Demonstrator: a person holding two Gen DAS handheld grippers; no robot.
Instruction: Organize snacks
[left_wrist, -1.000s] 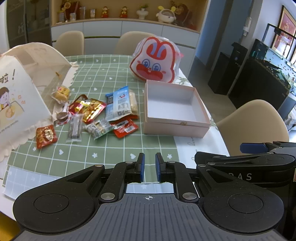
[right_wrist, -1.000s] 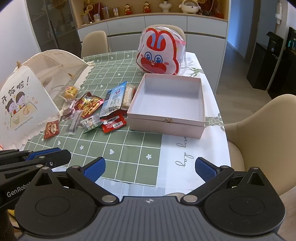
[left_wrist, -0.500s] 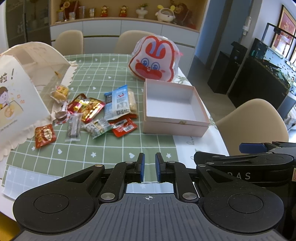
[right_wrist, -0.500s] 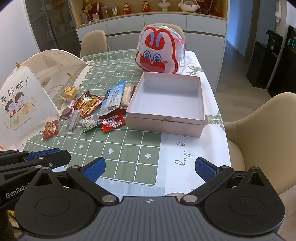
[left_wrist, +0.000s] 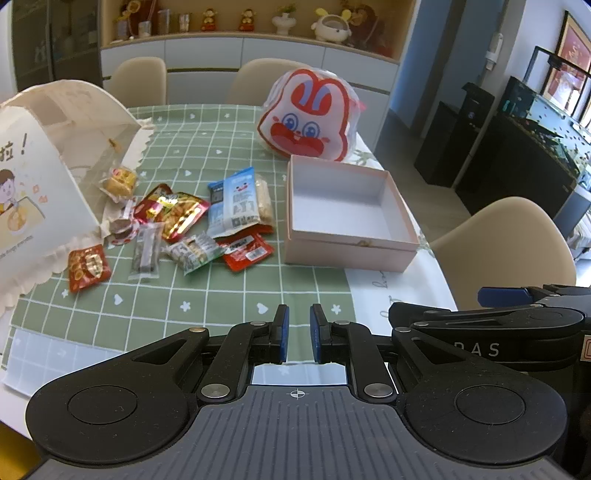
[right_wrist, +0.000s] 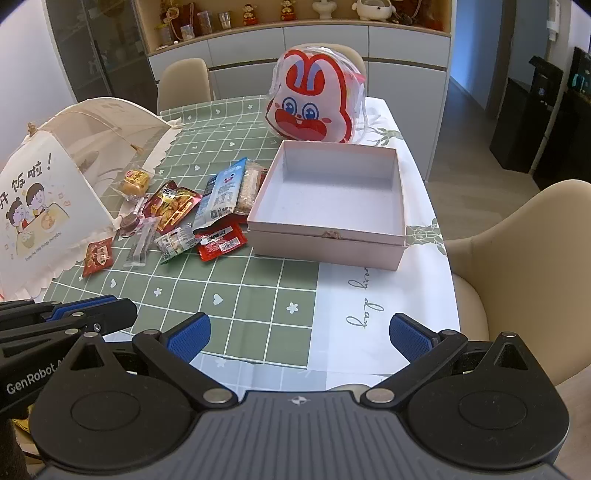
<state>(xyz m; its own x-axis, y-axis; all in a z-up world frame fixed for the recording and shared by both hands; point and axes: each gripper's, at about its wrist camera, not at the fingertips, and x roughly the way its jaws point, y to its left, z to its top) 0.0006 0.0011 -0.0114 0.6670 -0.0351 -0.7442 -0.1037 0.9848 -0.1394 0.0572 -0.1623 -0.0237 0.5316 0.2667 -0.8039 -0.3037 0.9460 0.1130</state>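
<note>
Nearest, the left gripper (left_wrist: 297, 334) hangs over the table edge, fingers nearly pressed together, holding nothing; the right gripper (right_wrist: 297, 336) is spread wide. Well beyond both, the snacks (left_wrist: 184, 225) lie scattered left of the empty pink box (right_wrist: 332, 206).

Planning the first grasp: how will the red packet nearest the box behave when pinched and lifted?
The red packet lies flat and thin, so it probably feels light and floppy, sagging from a corner pinch. Its glossy film may slip between pads. One edge seems tucked under the blue packet, which could shift.
</note>
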